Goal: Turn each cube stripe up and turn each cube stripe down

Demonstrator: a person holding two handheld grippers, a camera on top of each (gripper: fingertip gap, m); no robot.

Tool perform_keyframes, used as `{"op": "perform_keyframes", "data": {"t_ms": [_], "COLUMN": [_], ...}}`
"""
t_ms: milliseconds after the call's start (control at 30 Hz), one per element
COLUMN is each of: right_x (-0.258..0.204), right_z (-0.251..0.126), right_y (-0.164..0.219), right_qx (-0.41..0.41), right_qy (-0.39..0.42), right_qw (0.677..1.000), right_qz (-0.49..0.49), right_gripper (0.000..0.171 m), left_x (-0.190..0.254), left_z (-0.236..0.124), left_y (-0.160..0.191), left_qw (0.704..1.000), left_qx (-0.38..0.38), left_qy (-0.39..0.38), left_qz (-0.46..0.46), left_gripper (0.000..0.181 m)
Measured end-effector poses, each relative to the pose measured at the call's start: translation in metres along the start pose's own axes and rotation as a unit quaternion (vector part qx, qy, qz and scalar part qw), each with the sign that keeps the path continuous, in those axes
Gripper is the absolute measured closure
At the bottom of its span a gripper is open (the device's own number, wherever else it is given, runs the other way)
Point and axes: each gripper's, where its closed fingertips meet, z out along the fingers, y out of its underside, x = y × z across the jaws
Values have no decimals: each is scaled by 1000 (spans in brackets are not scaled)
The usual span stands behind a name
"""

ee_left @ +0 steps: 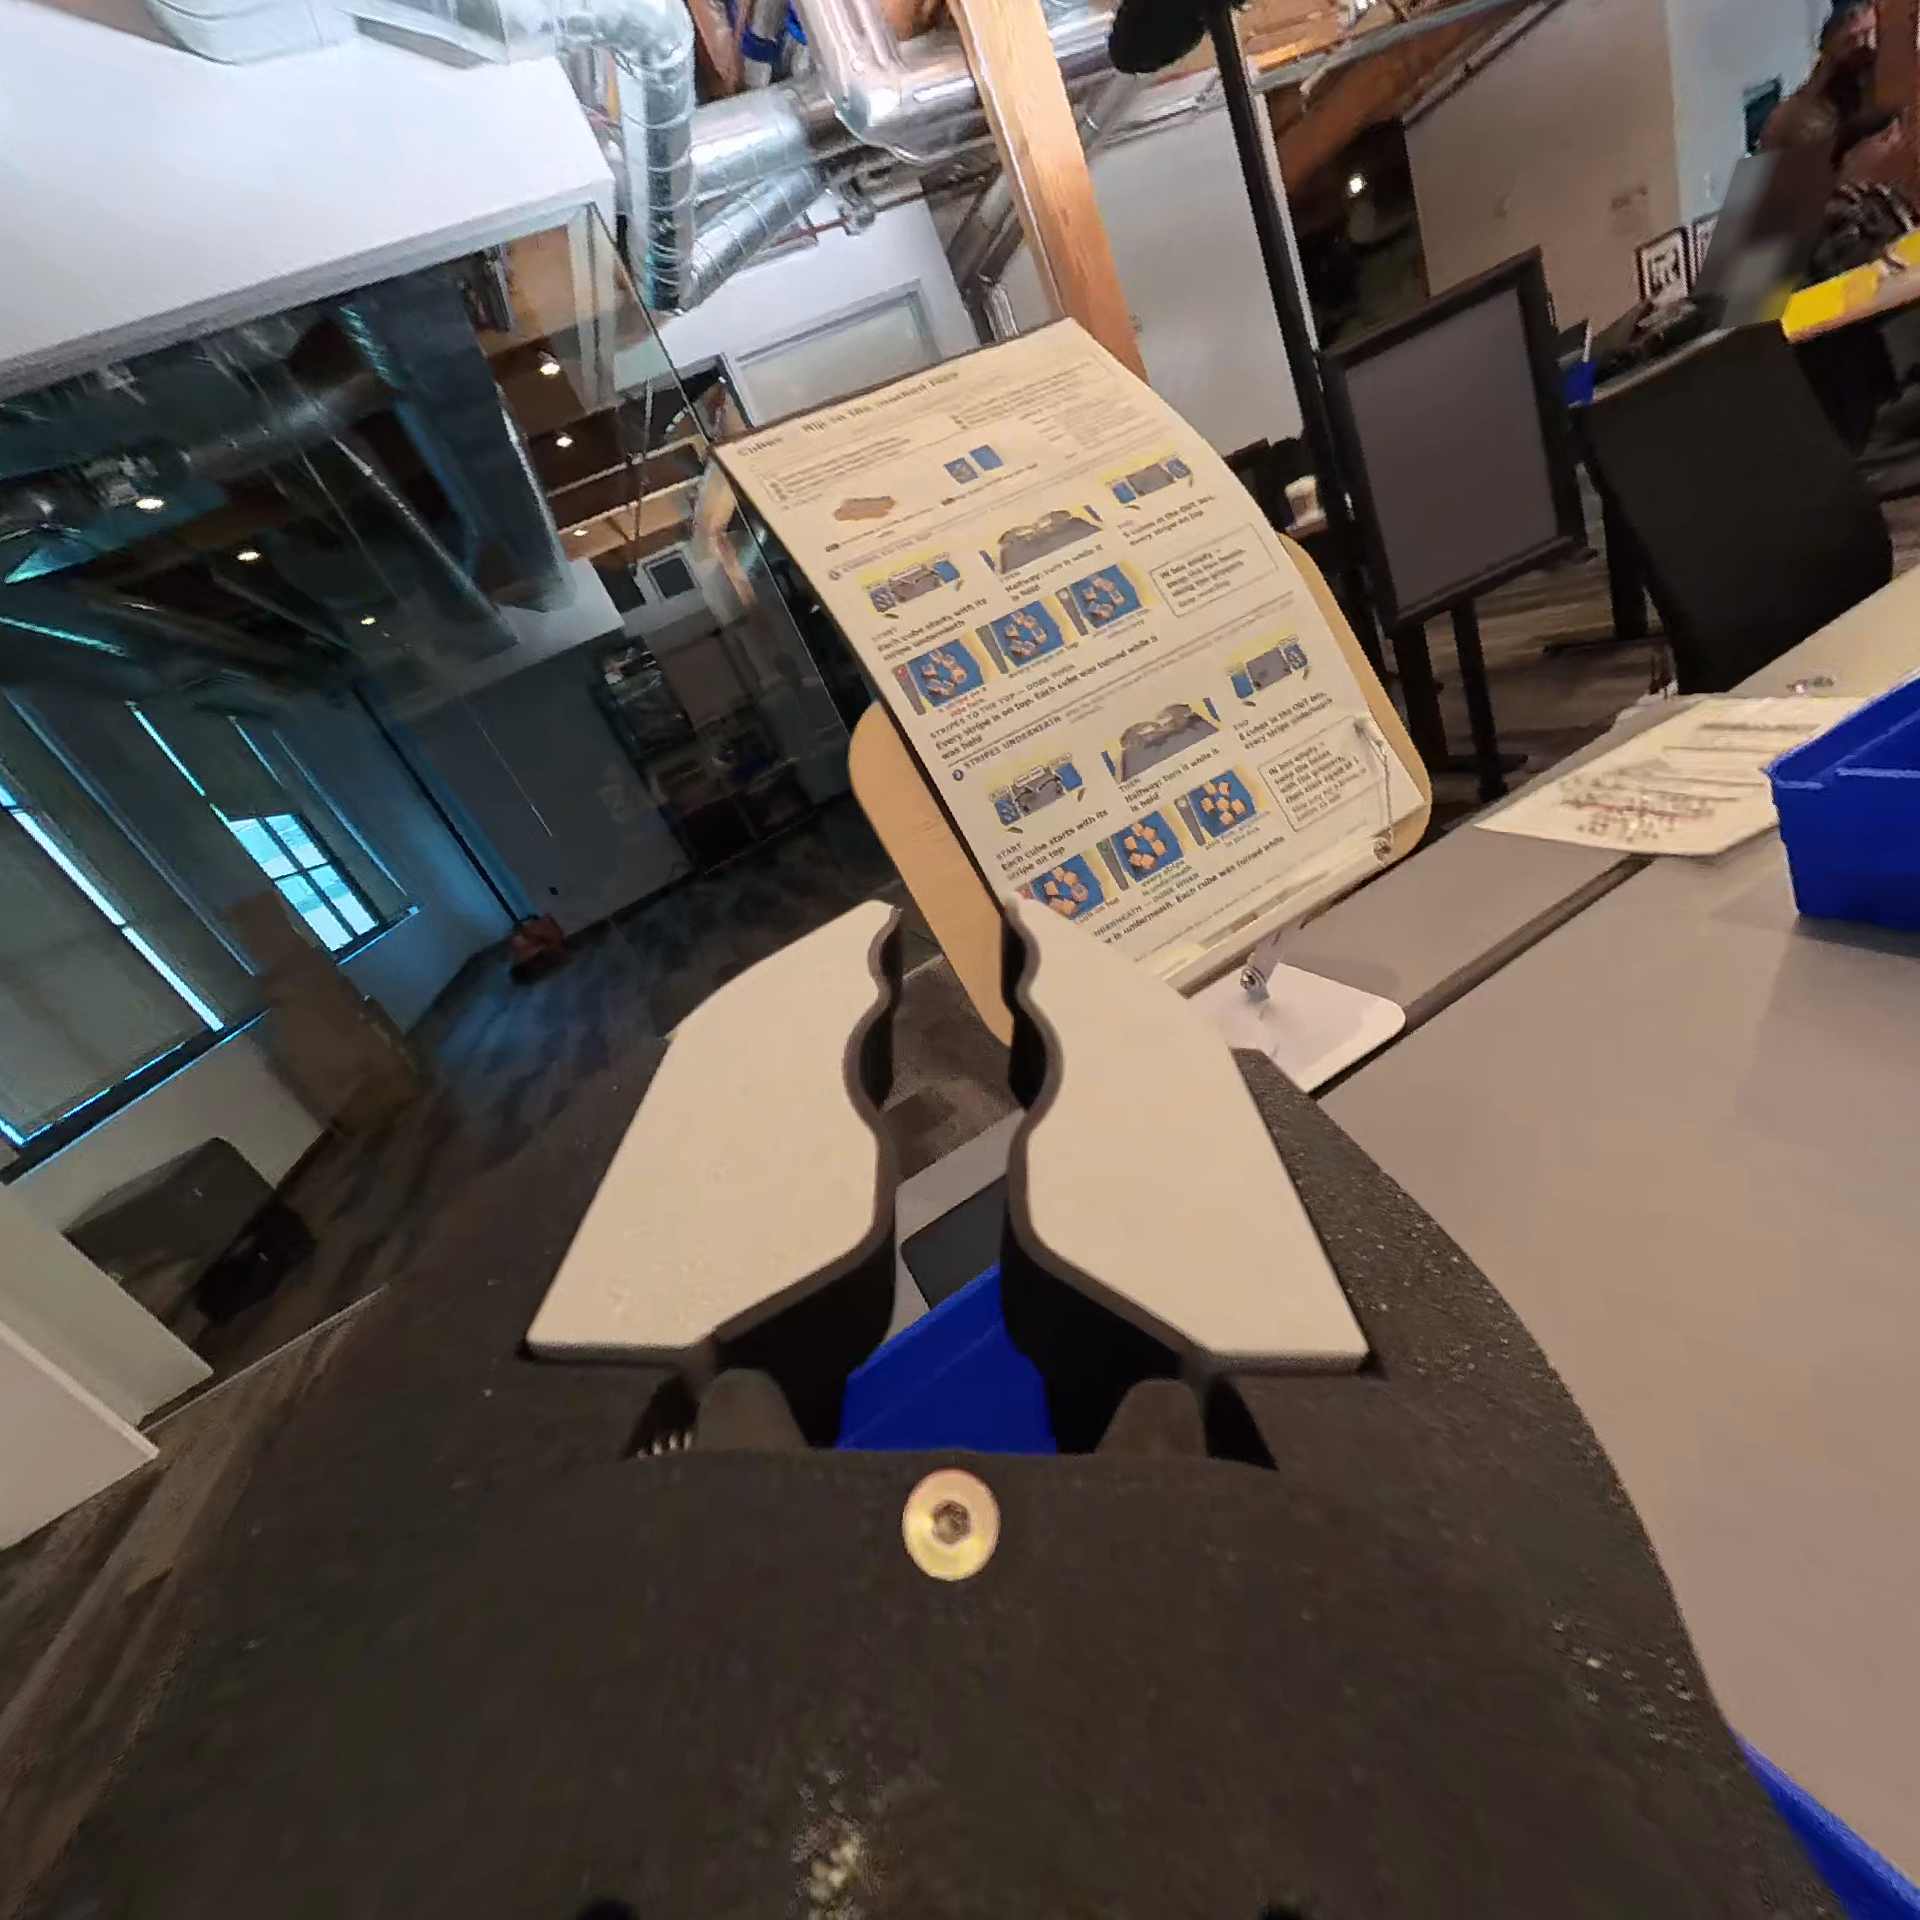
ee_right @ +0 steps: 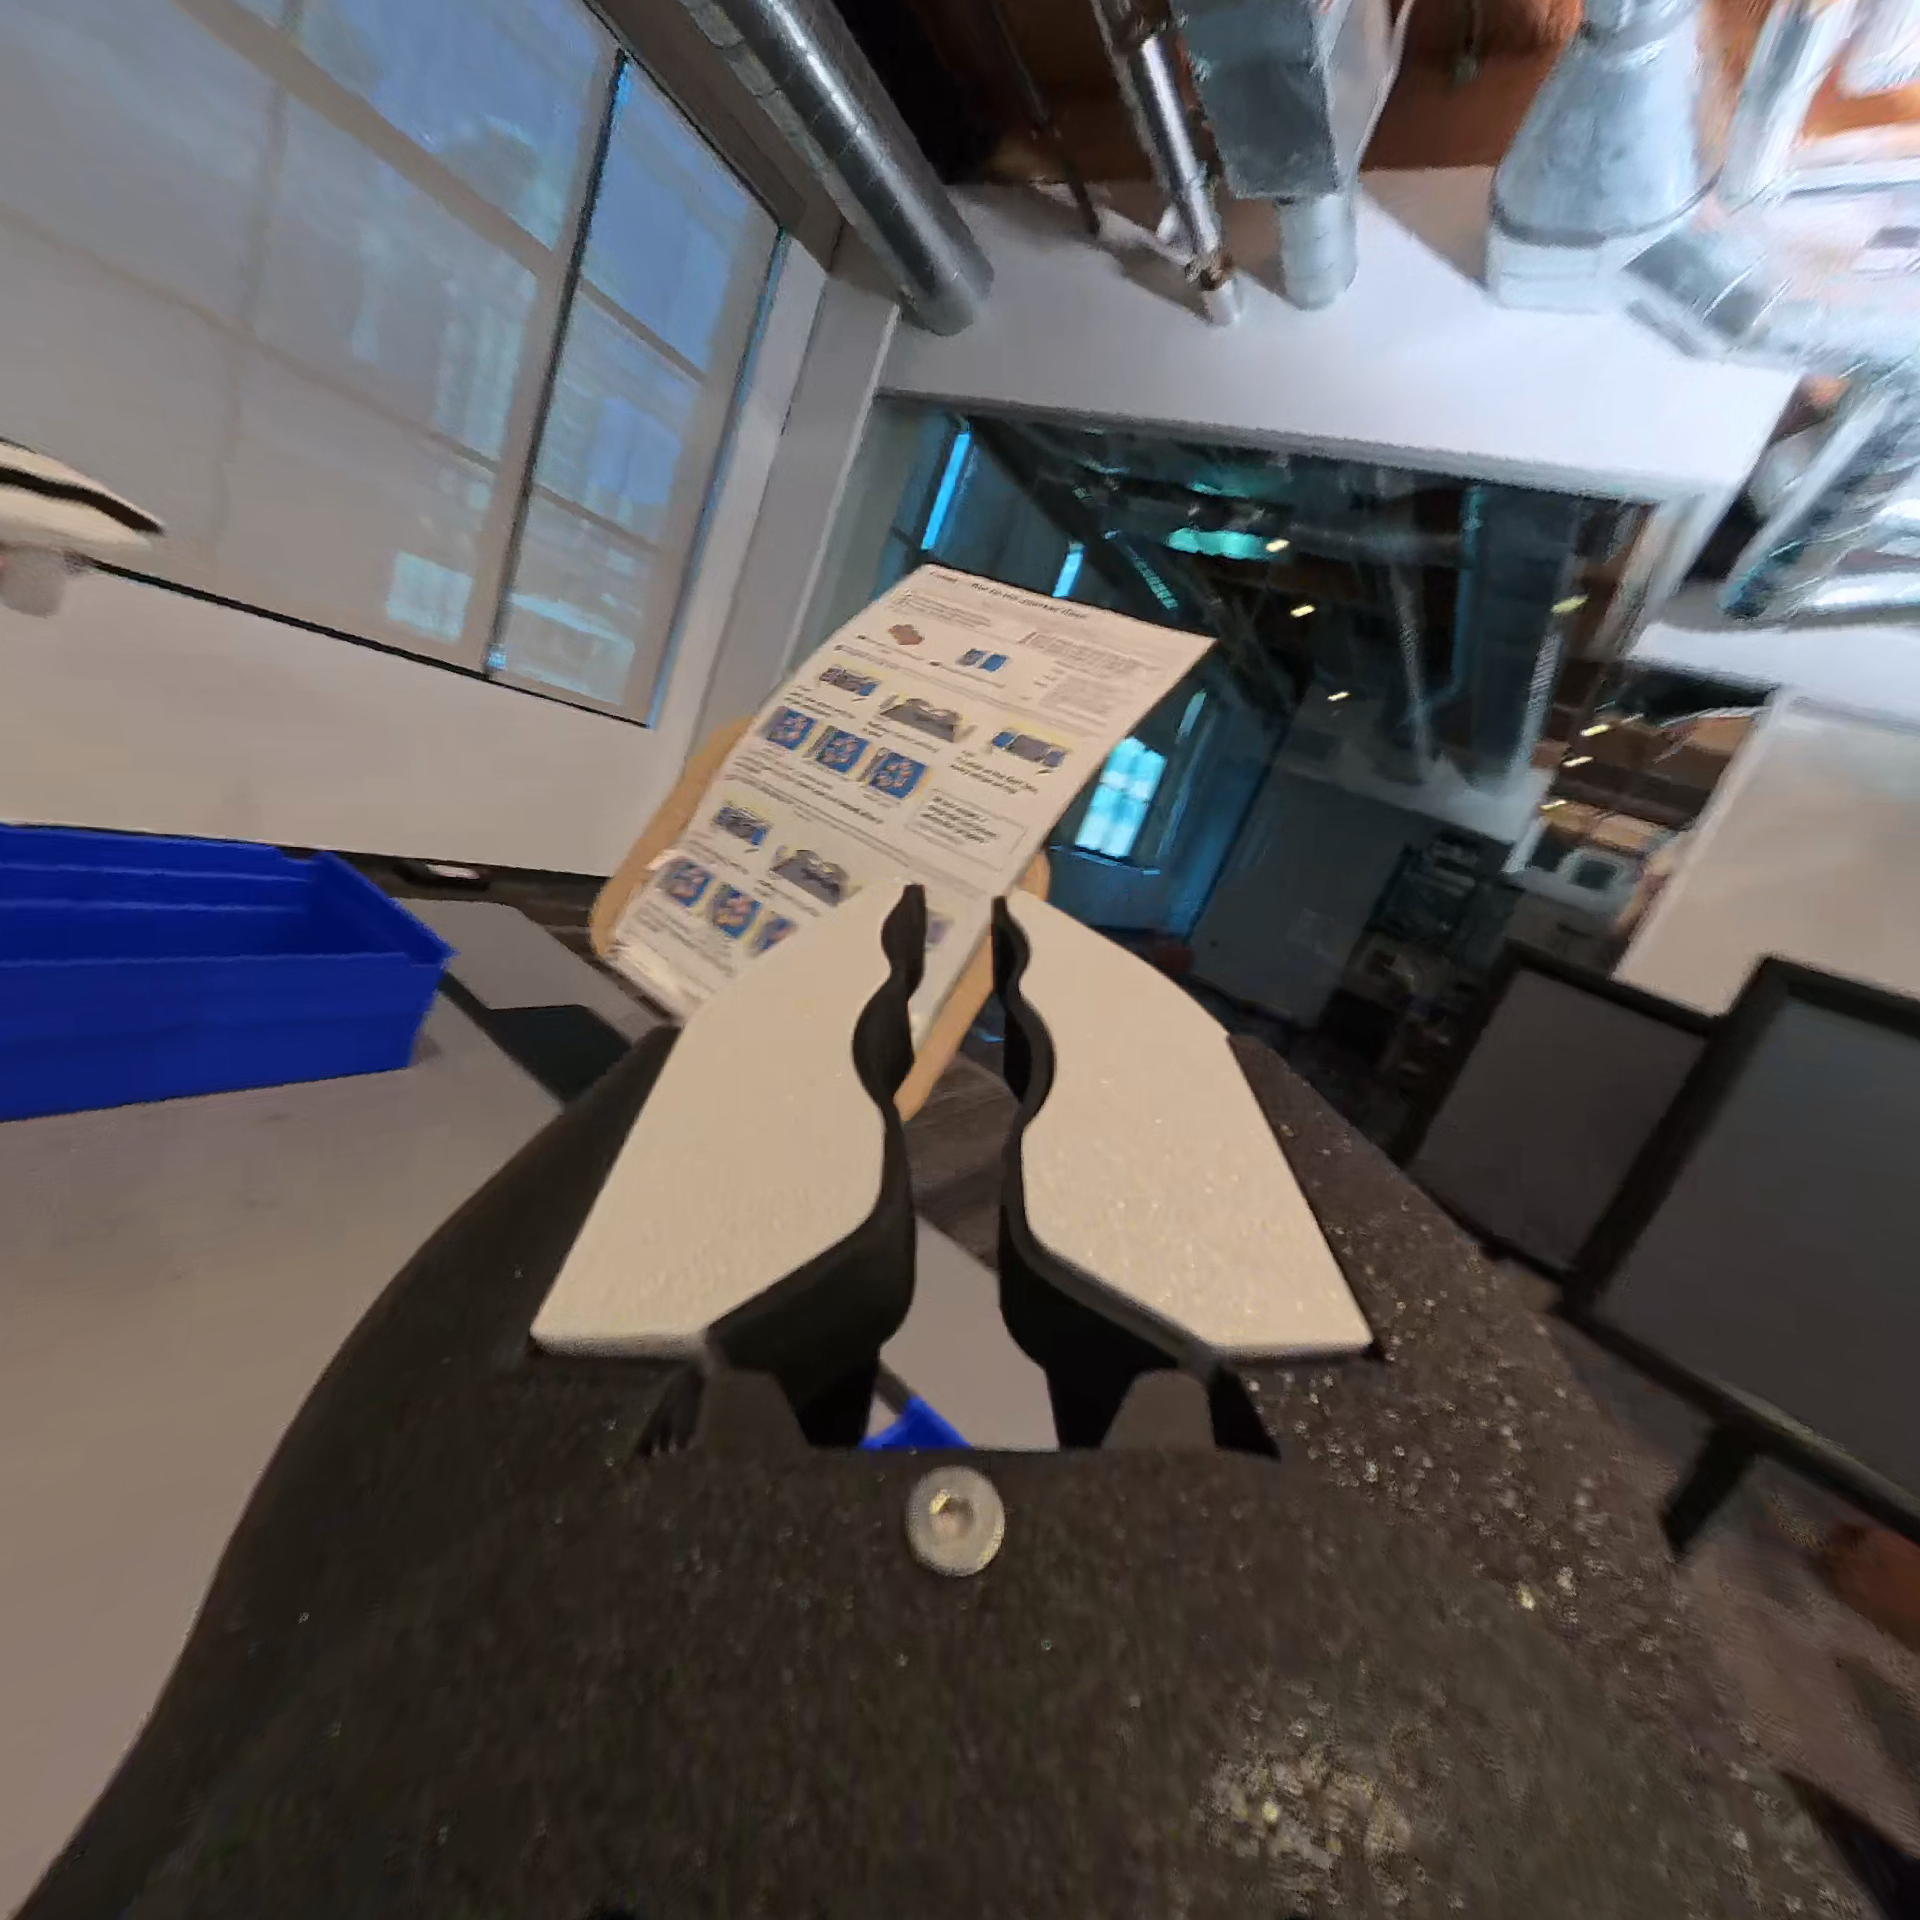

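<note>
My left gripper is raised off the grey table, its fingers a narrow gap apart and holding nothing. My right gripper is lifted too, fingers likewise slightly parted and empty. No cubes show in either view, so I cannot tell where they are. I count one instruction sheet on one wooden stand, and blue bins: one at right in the left view, one at left in the right view
</note>
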Motion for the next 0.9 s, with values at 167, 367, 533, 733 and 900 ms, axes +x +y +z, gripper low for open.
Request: {"op": "perform_keyframes", "data": {"t_ms": [167,367,533,733,900], "right_x": [4,3,11,85,86], "right_z": [6,3,-3,-80,-124], "right_y": [13,8,20,122,176], "right_qx": [-8,-14,-68,-445,-560], "right_qy": [-6,10,31,199,185], "right_qw": [999,1000,997,866,808], "right_qz": [45,-7,-33,-110,-6], "right_gripper": [170,171,171,151,135], "left_x": [17,21,4,-57,-60], "left_z": [8,11,2,-47,-65], "left_y": [4,7,24,113,151], "left_qw": [999,999,997,937,907], "left_qx": [-16,-13,-69,-336,-401], "left_qy": [27,42,24,-93,-81], "left_qz": [29,28,6,-3,-101], "left_gripper": [175,181,181,181,162]}}
